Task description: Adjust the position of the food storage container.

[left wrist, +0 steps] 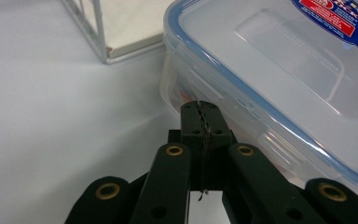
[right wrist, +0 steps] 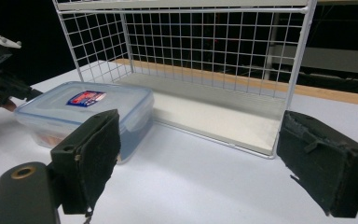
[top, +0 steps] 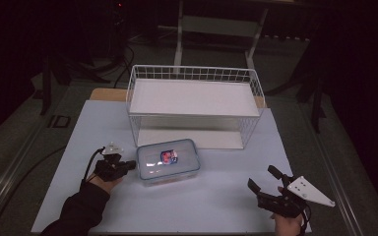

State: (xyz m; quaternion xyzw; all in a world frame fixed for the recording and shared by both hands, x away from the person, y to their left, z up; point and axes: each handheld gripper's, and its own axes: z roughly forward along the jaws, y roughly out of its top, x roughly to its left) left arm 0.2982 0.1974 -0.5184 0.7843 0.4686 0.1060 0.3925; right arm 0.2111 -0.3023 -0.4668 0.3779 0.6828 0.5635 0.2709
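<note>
A clear plastic box (top: 167,161) with a blue-rimmed lid and a red and blue label lies on the white table, just in front of the wire rack (top: 194,105). My left gripper (top: 131,165) is shut, with nothing between its jaws, and its tips rest against the box's left side. In the left gripper view the closed tips (left wrist: 200,111) touch the box (left wrist: 270,70) below the lid rim, beside a clasp. My right gripper (top: 261,177) stands open near the front right of the table, well apart from the box. In its own view the right gripper (right wrist: 209,158) has wide jaws, with the box (right wrist: 84,109) at far left.
The white wire rack (right wrist: 205,60) has a lower board and an upper shelf, and its front is open. The white table top (top: 216,201) ends close to my right hand. Dark floor and furniture legs lie beyond the rack. My left gripper (right wrist: 0,79) also appears in the right gripper view.
</note>
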